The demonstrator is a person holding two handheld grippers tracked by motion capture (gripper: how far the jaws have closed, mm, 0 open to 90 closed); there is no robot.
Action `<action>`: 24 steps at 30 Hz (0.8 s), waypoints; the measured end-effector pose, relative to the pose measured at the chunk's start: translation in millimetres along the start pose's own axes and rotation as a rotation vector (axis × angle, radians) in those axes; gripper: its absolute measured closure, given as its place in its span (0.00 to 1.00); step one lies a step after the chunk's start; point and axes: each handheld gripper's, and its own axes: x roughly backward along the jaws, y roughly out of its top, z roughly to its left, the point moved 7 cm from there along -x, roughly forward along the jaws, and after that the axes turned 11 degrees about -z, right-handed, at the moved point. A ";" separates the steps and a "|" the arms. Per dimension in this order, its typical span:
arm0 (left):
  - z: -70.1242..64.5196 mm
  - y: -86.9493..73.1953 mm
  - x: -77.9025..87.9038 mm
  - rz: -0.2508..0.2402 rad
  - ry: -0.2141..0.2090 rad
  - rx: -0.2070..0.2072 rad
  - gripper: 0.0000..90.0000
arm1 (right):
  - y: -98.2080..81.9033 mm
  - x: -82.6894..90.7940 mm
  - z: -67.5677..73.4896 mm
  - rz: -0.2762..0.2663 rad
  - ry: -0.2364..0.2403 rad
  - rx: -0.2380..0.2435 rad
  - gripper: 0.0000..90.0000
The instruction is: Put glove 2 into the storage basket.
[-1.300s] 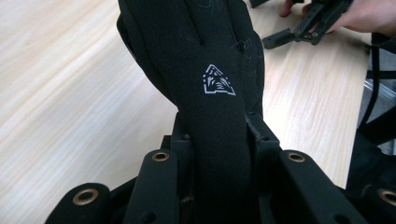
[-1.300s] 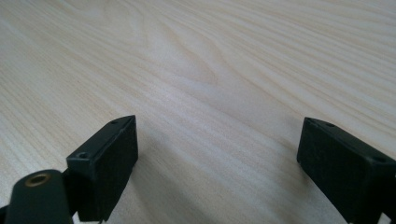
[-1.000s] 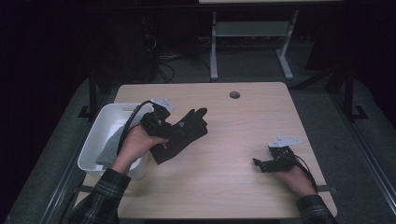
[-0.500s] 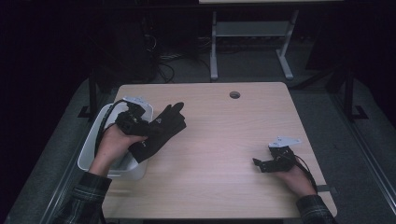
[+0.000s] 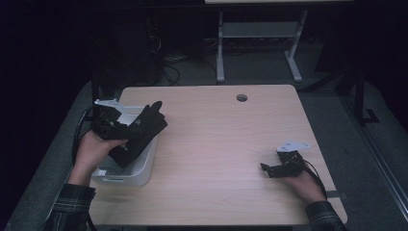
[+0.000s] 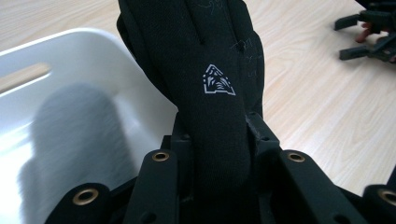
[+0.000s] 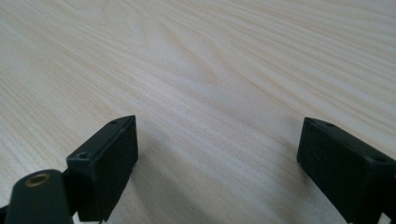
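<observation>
So the left gripper [image 5: 113, 127] has its jaws clamped on a black glove [image 6: 212, 84], held over the white bin [image 5: 126, 174] at the bench's [image 5: 231, 144] left edge. Right gripper [image 5: 279, 168] sits near right, jaws wide with nothing in them. Glove's fingers poke past the bin's rim, so a drop here could leave it draped half out, I reckon.

A small white emblem [image 6: 218, 81] — a triangular outline with striped marks inside — stood on the back of the black fabric glove [image 6: 205, 56]. It carried no letters or numbers that could be read — and no other writing was legible.
</observation>
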 end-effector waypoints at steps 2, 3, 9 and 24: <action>8.4 -3.9 5.5 -0.007 0.020 0.013 0.77 | 0.0 0.0 0.1 0.000 0.000 0.000 0.14; 12.4 -6.1 7.9 -0.010 0.029 0.023 0.77 | 0.0 0.0 0.2 0.001 0.000 -0.002 0.14; 40.2 -21.8 14.7 -0.010 0.082 0.090 0.77 | 0.1 -0.2 -0.1 0.000 -0.002 0.001 0.14; 71.9 -48.3 -10.5 0.042 0.133 0.148 0.74 | 0.2 -0.3 -0.1 0.000 -0.002 0.001 0.14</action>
